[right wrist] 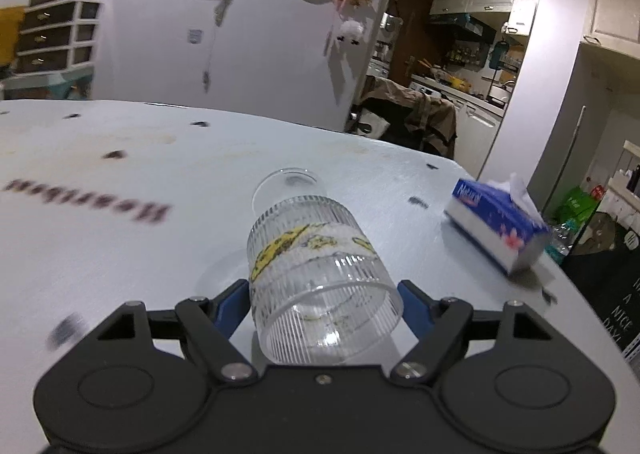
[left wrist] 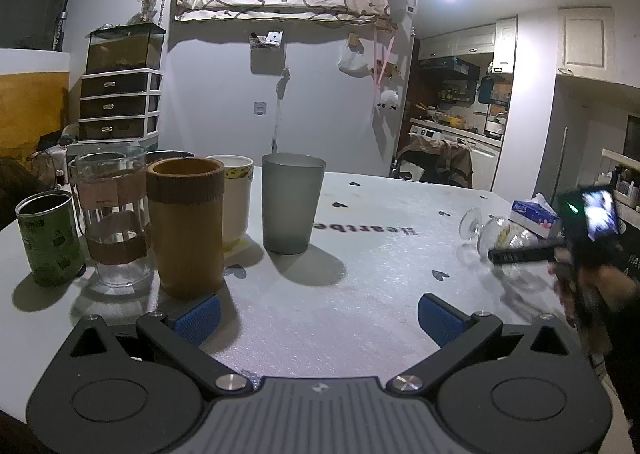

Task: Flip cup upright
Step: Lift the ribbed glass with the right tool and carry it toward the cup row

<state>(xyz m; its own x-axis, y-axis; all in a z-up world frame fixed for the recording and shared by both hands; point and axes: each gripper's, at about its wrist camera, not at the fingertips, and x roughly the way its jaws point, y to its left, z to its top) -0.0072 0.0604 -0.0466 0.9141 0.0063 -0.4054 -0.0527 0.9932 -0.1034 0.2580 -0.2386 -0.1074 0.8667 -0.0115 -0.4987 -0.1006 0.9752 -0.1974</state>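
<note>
In the left wrist view, the left gripper [left wrist: 318, 314] hangs spread wide over the table [left wrist: 360, 294], grasping nothing. At the right edge the footed glass cup [left wrist: 496, 236] lies on its side. Five upright cups stand at left — the grey tumbler [left wrist: 292, 202] nearest centre.

In the right wrist view, the right gripper [right wrist: 322, 302] has its blue pads against the cup [right wrist: 320, 274] (mouth toward the camera), centre frame; a tissue box [right wrist: 496, 230] sits at right.
</note>
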